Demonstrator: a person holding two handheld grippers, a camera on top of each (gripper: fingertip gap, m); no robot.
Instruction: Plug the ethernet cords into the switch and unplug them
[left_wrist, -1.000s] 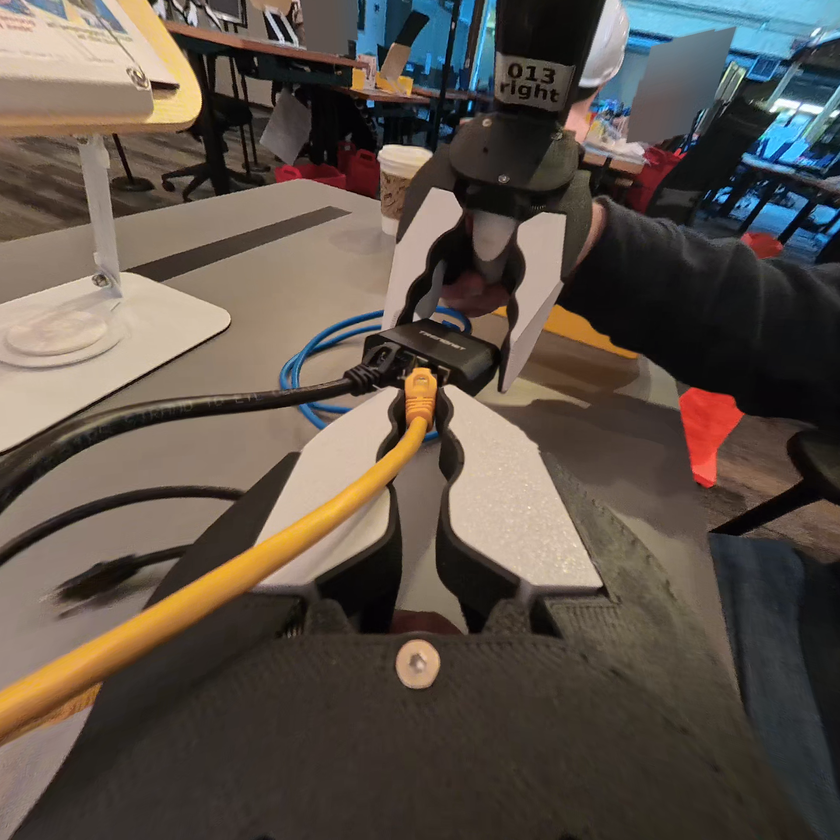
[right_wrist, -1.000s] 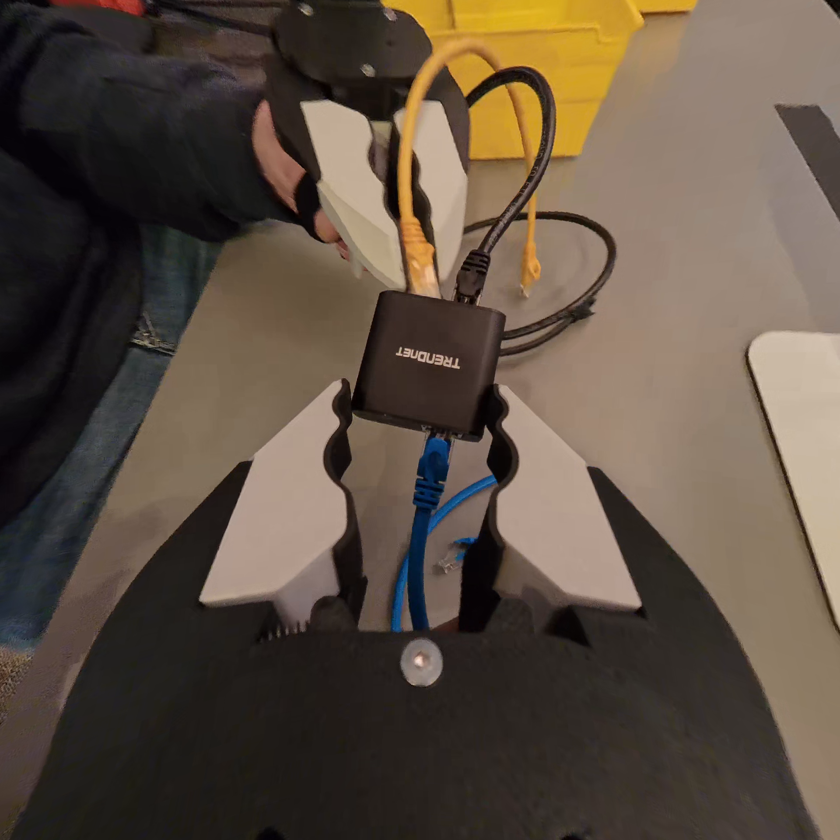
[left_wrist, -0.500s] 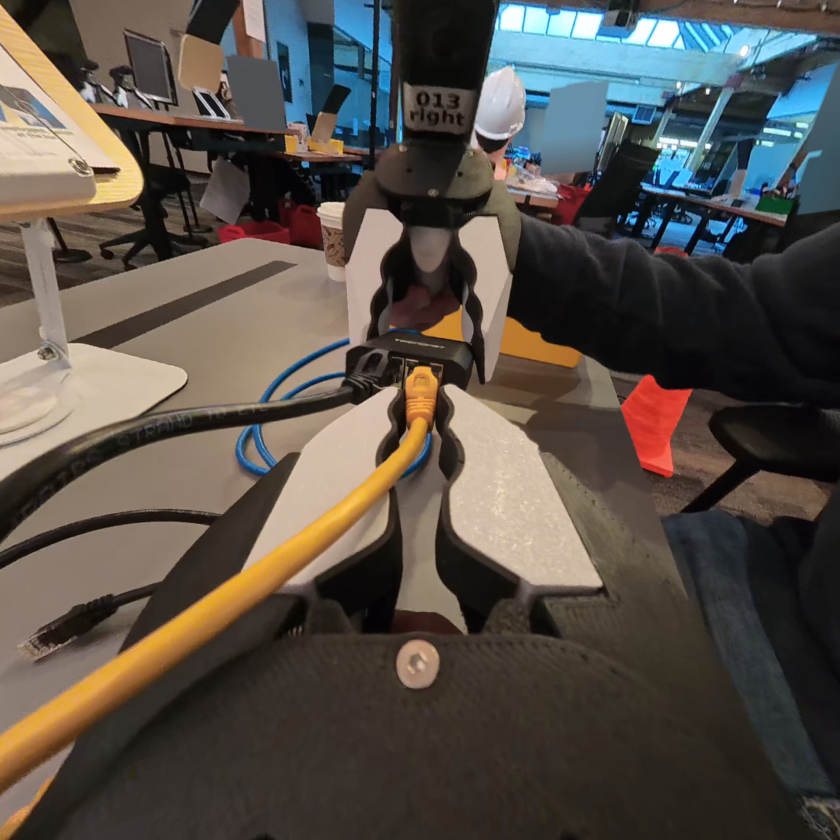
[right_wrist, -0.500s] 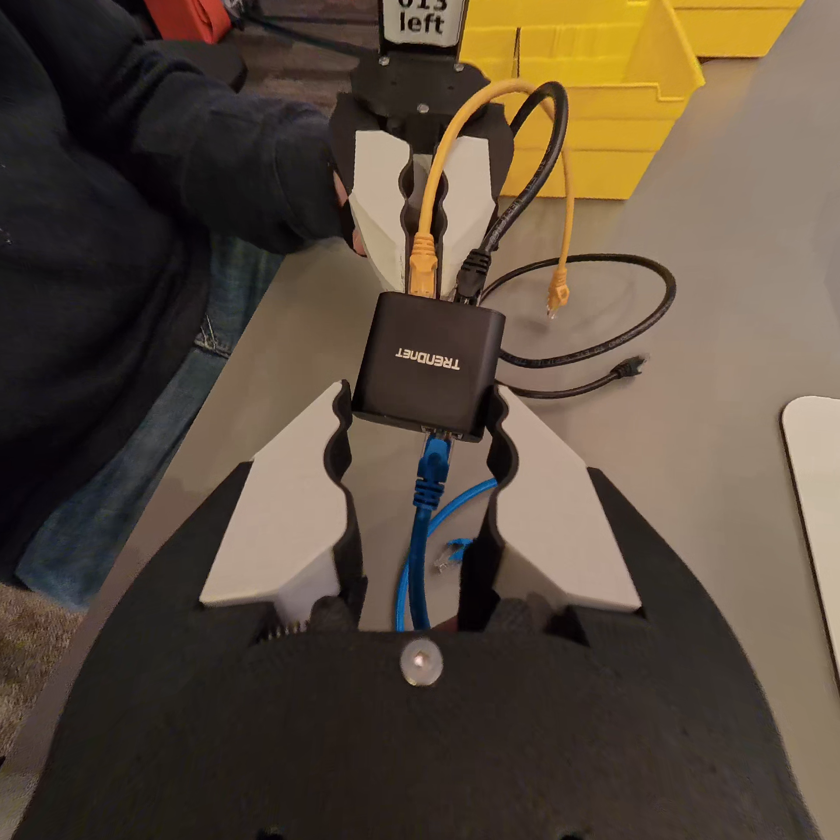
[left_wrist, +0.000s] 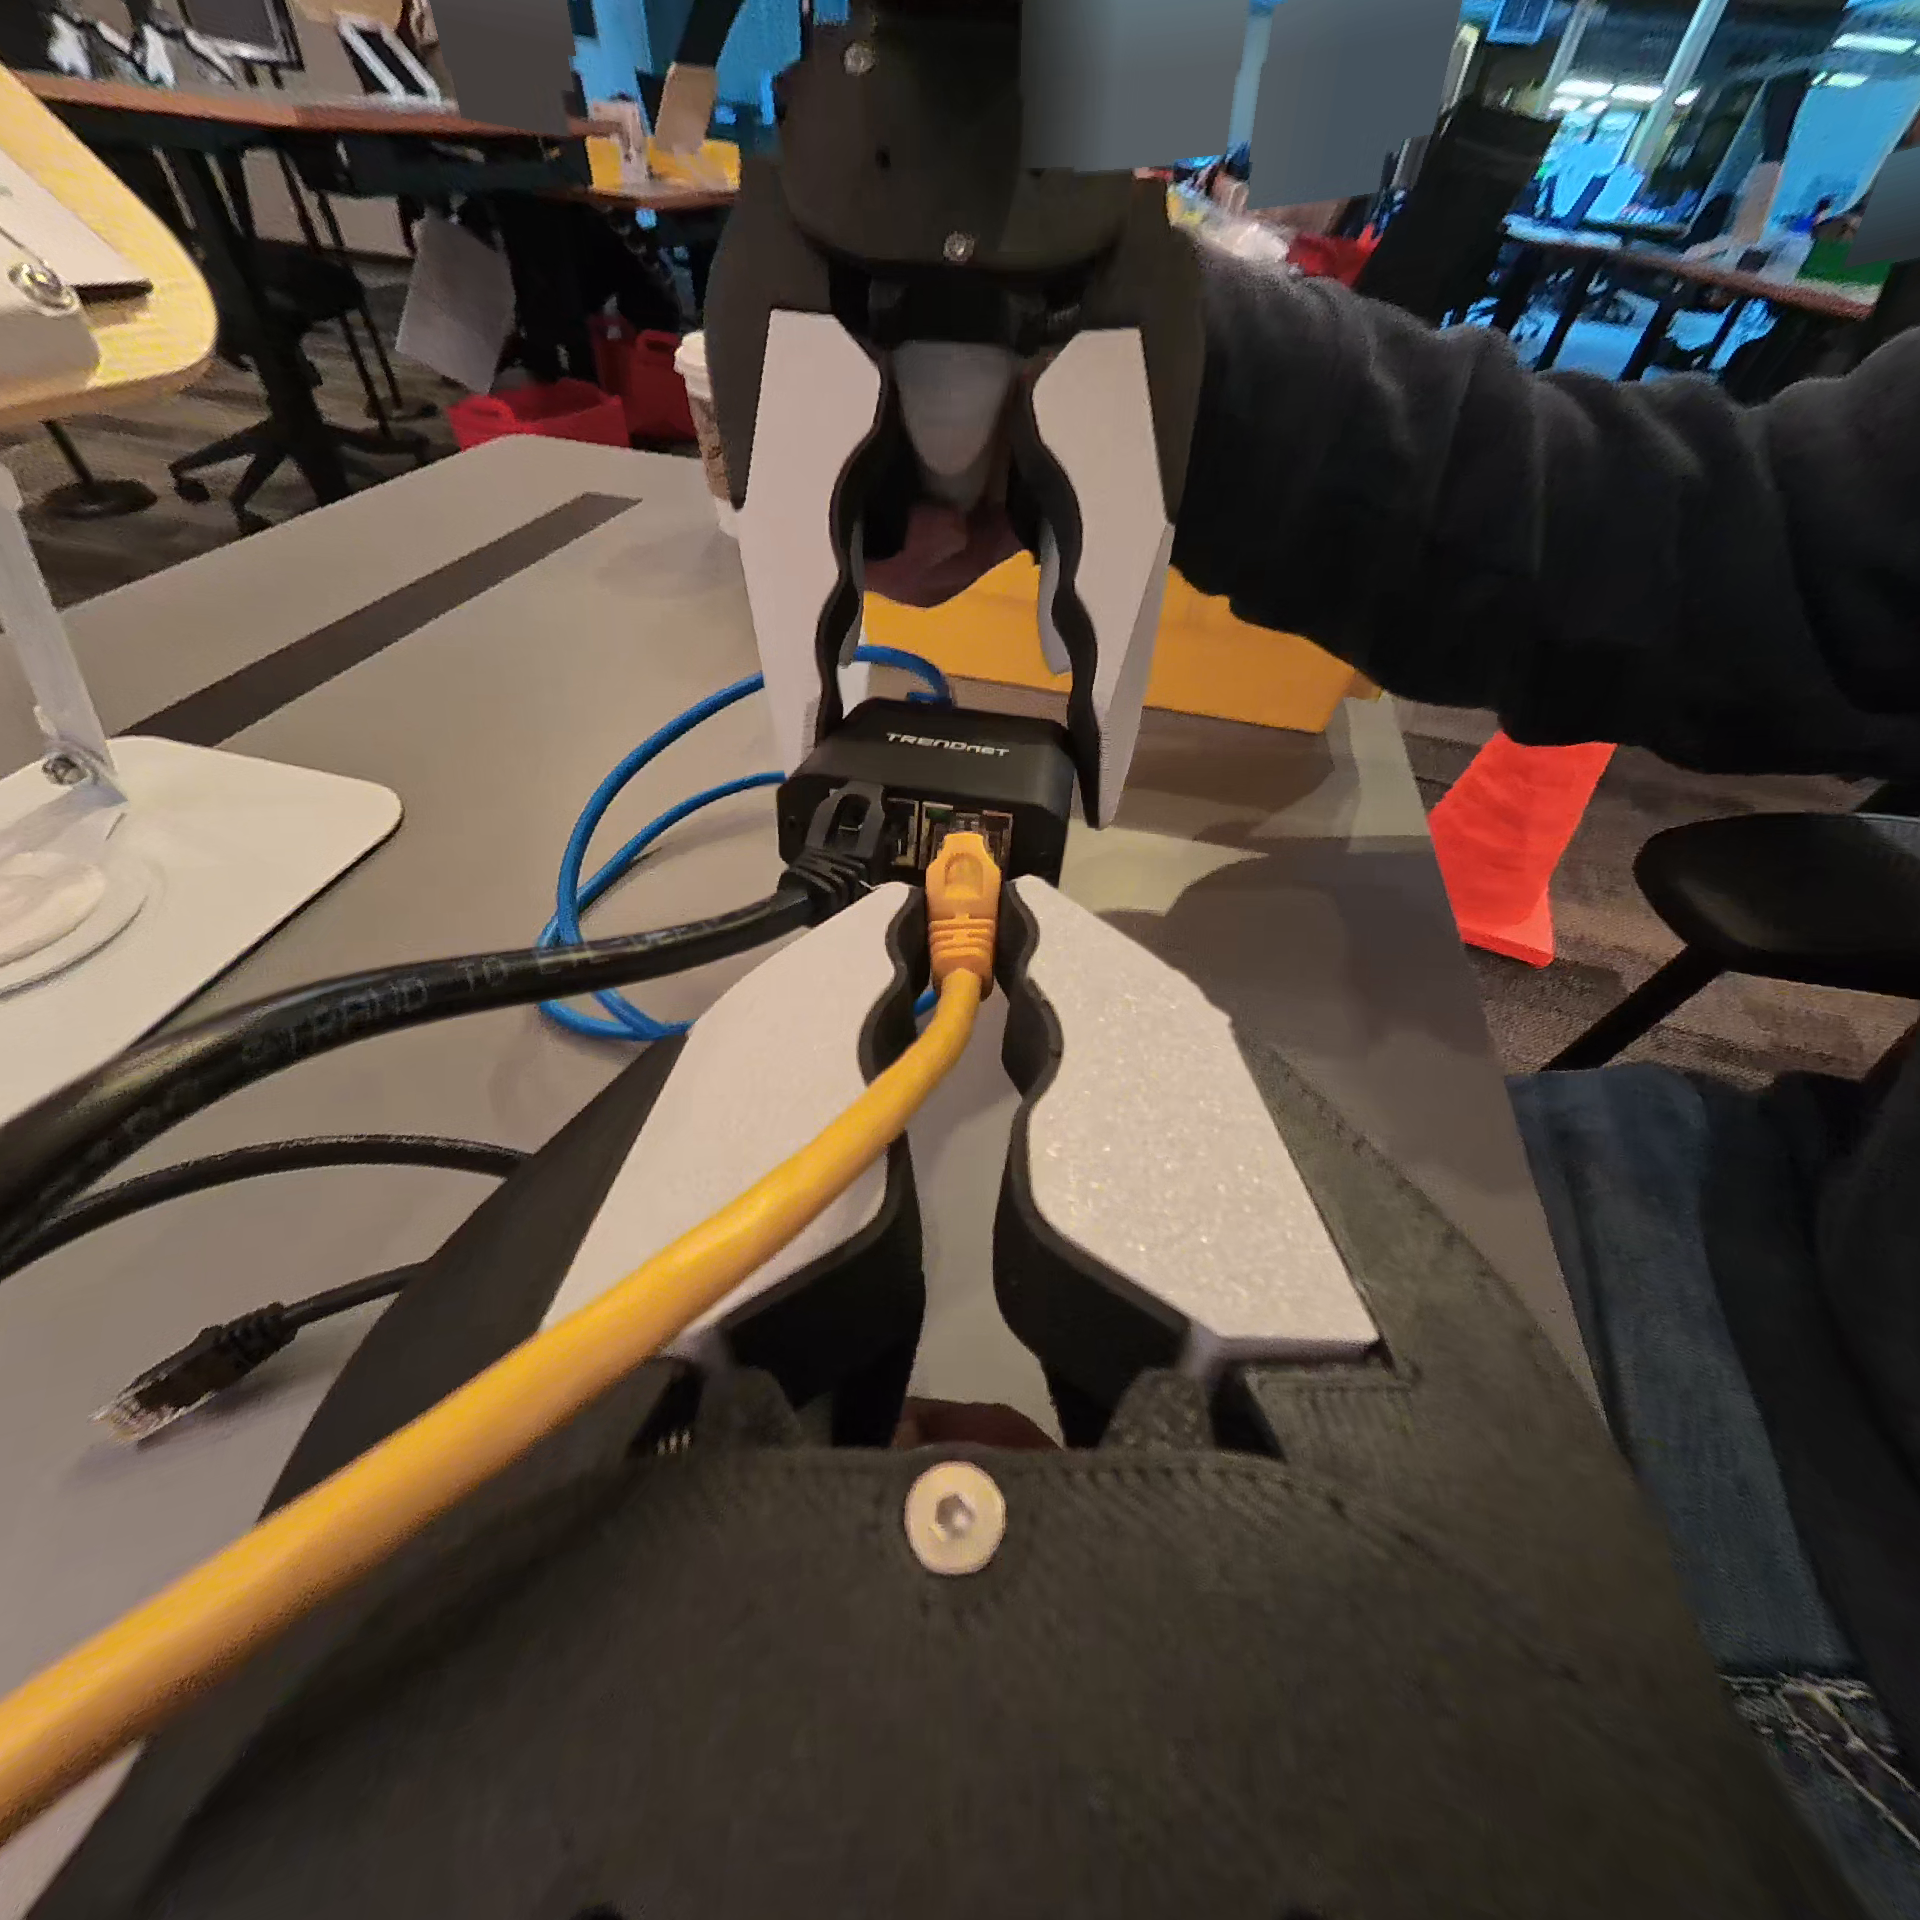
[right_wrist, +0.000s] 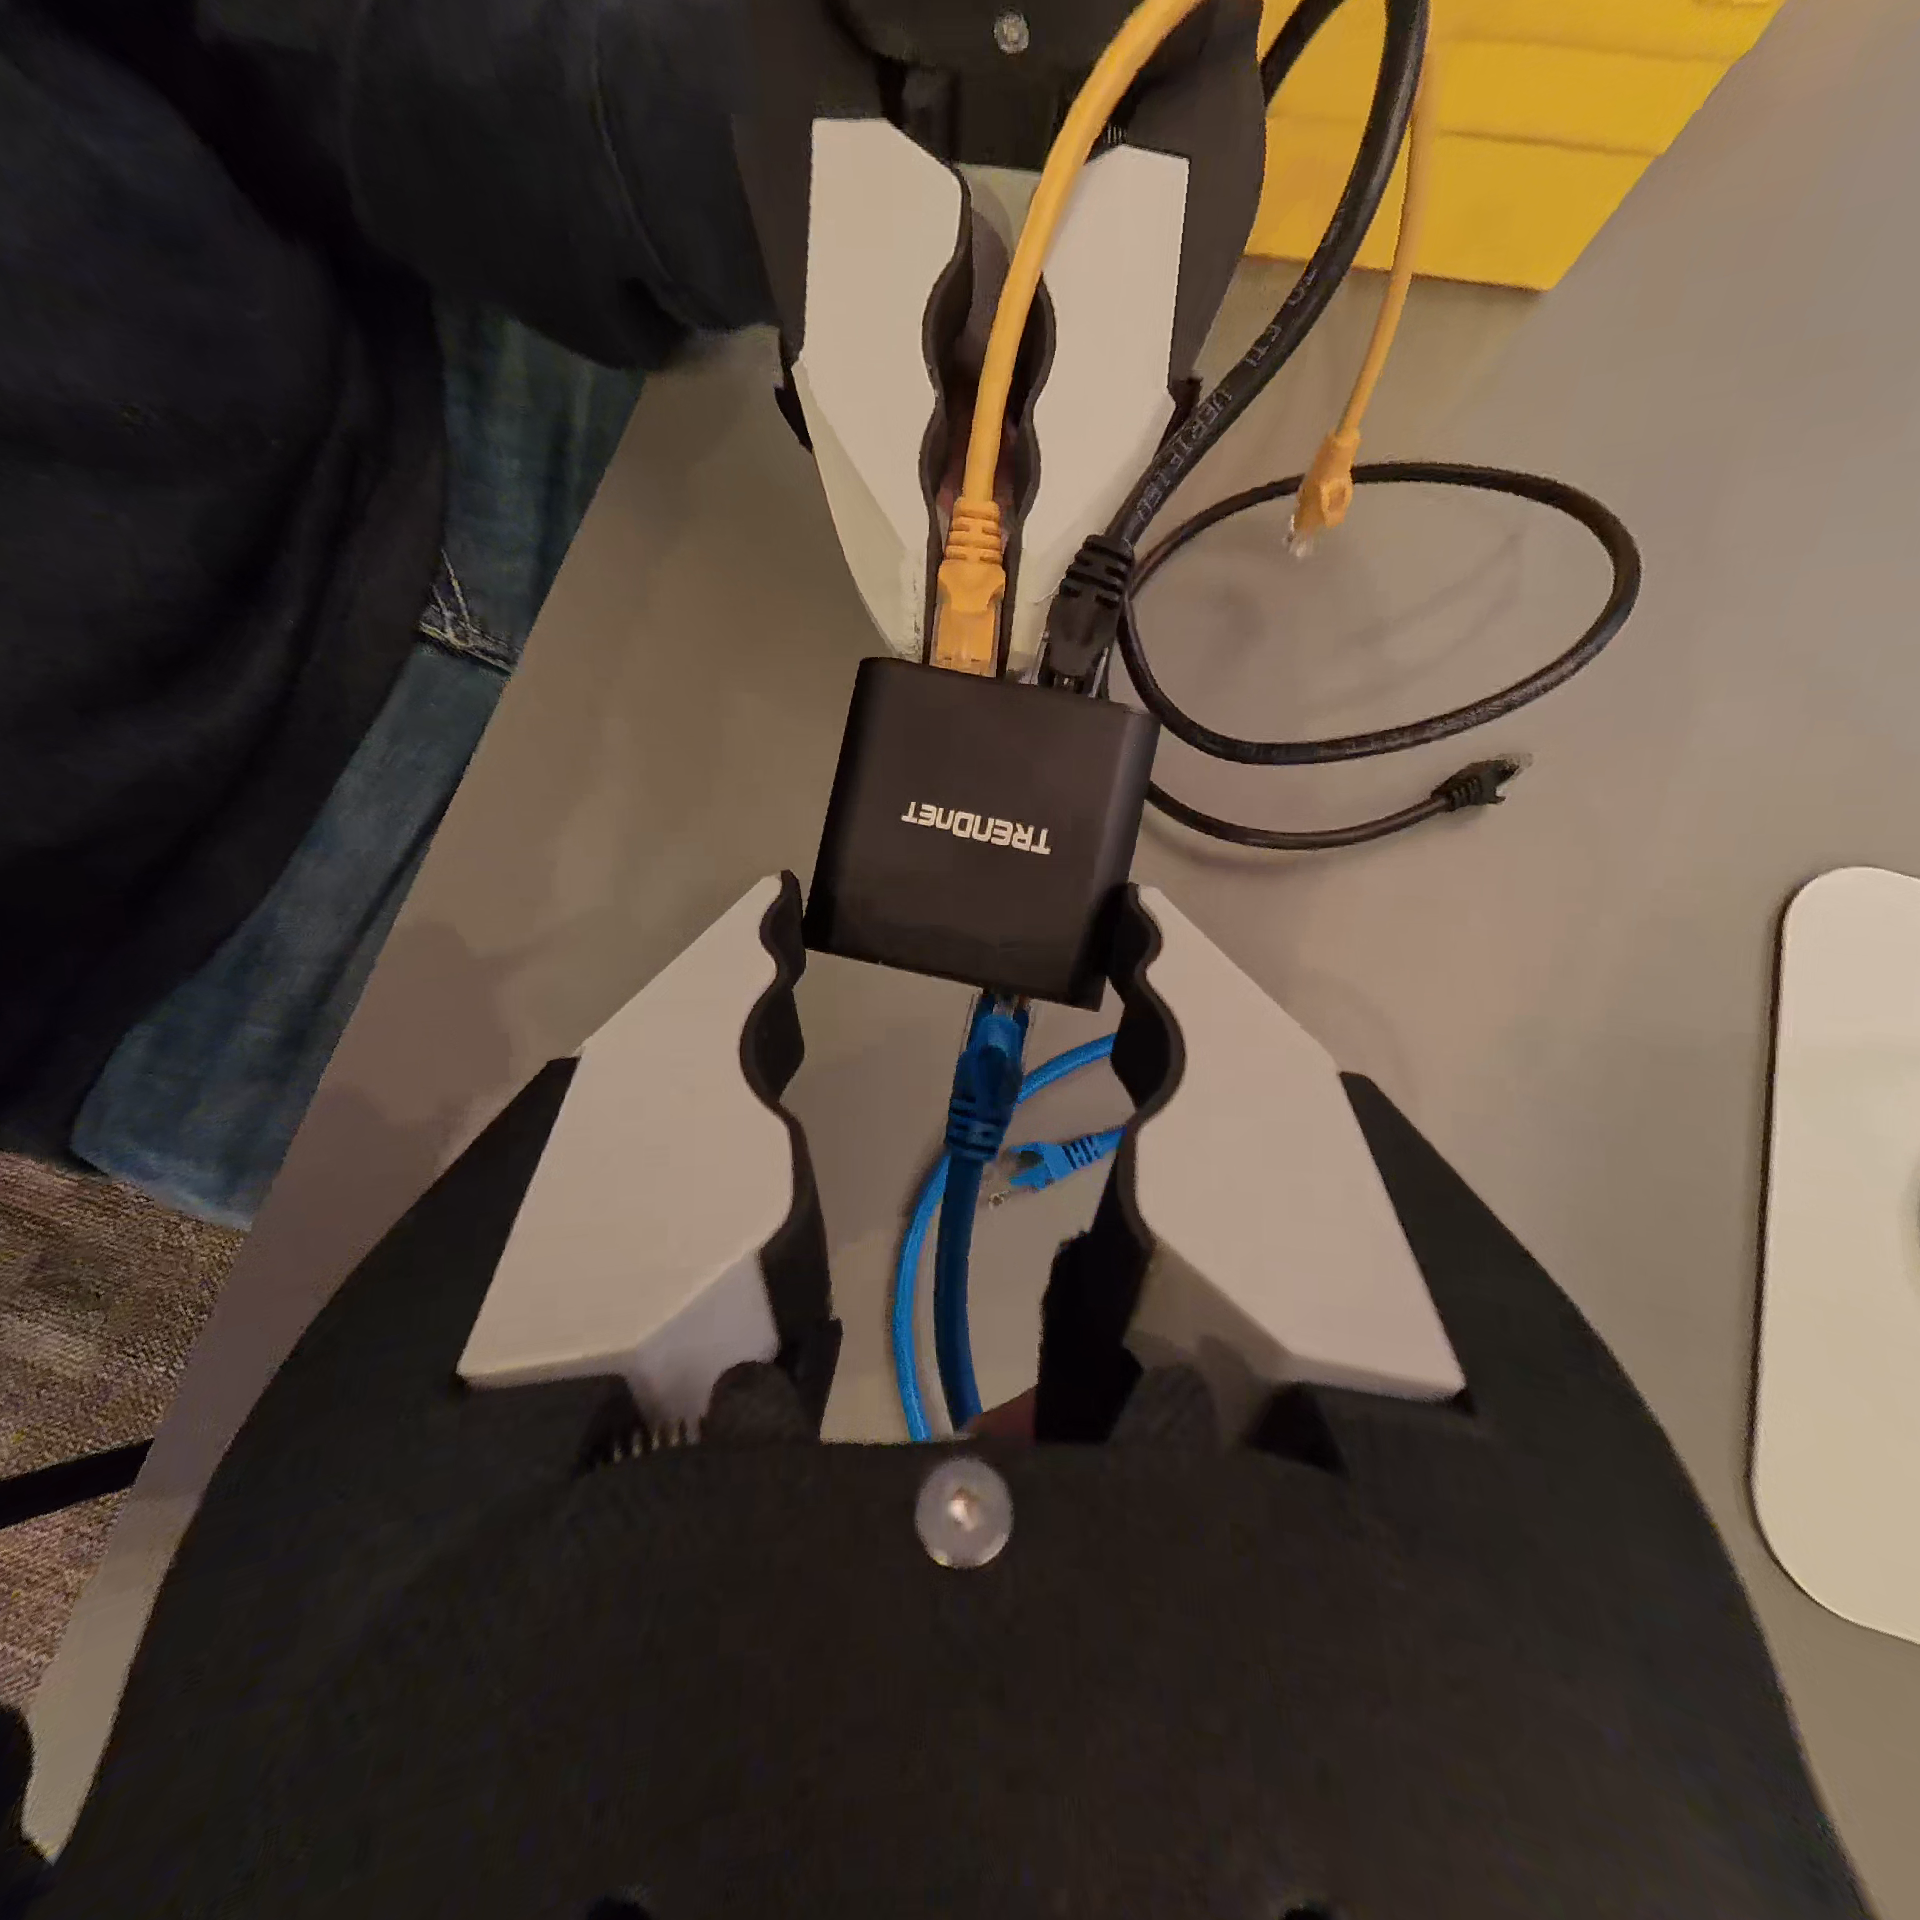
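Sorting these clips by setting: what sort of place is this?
Probably an open-plan office or lab workspace: rows of desks with office chairs behind, and a grey work table.

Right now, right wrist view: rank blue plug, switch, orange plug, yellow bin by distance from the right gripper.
1. switch: clamped between the right gripper fingers; blue plug sits just behind the tips, too close to call.
2. orange plug: at the switch's far face, in the left gripper.
3. yellow bin: far right, table's back.
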